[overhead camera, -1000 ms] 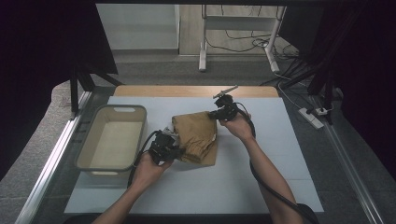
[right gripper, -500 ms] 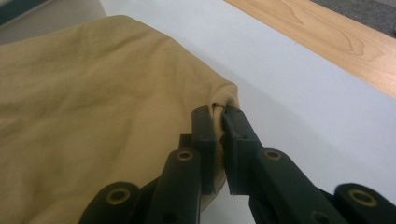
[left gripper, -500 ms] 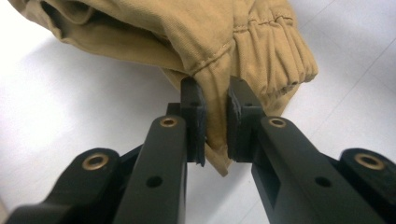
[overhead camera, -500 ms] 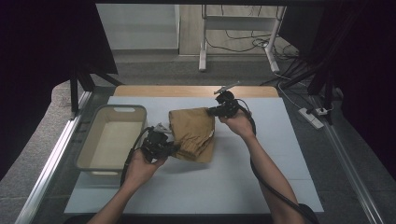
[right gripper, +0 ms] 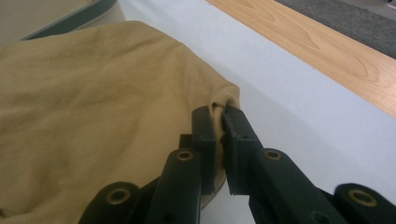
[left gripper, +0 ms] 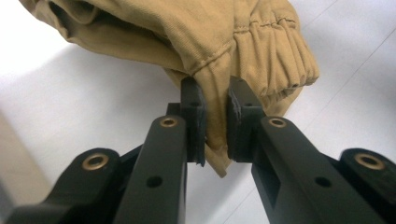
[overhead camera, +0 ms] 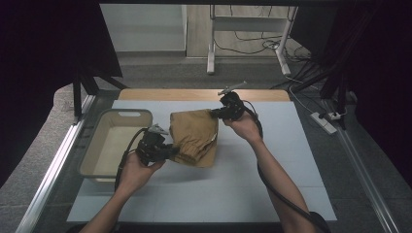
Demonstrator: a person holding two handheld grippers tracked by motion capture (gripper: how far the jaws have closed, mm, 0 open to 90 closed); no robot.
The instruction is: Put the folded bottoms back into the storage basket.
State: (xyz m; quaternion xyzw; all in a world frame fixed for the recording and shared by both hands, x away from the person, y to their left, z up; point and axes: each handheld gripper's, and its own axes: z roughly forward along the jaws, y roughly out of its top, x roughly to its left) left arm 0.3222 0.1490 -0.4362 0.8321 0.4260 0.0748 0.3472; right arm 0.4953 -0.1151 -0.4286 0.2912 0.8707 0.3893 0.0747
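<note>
A folded tan garment [overhead camera: 194, 136] with an elastic cuff [left gripper: 275, 51] lies across the middle of the white table top [overhead camera: 243, 184]. My left gripper [overhead camera: 165, 149] is at its near left edge, shut on a fold of tan cloth [left gripper: 215, 116] beside the cuff. At the garment's far right corner my right gripper [overhead camera: 221, 112] is shut on the cloth's corner [right gripper: 224, 100]. The garment [right gripper: 84, 102] spreads out to the left of the right gripper's jaws.
A shallow beige tub [overhead camera: 114, 145] stands left of the garment, close to my left hand. A wooden strip [overhead camera: 194, 94] runs along the table's far edge. Beyond it are a stand's legs [overhead camera: 211, 63] and cables on the floor; a power strip [overhead camera: 323, 122] lies at the right.
Both grippers have carried the garment to the left, toward the tub. The left hand has drawn closer to the tub's right wall.
</note>
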